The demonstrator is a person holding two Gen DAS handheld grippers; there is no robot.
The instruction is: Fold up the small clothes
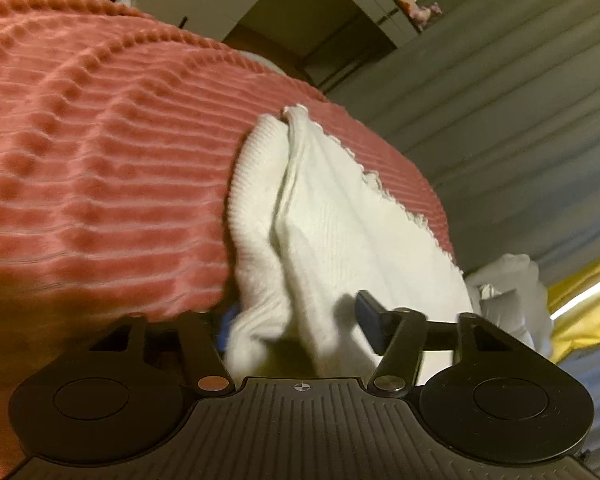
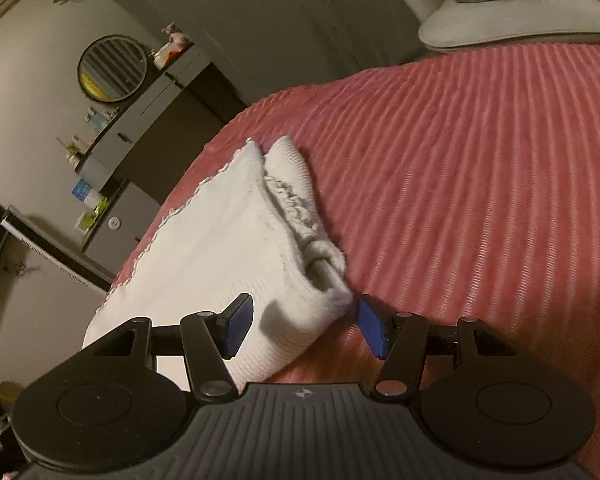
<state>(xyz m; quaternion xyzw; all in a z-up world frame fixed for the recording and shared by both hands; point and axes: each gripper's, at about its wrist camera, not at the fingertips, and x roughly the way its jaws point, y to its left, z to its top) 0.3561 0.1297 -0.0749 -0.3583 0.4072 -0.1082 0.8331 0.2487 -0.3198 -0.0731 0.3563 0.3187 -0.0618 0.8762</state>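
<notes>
White ribbed knit garment lies folded on your pink ribbed bedspread. Only your right view shows the round black-framed mirror at ten o'clock. Your right gripper is spread wide, the garment's corner between its blue pads. Your left gripper also gapes, cloth running to twelve o'clock.
</notes>
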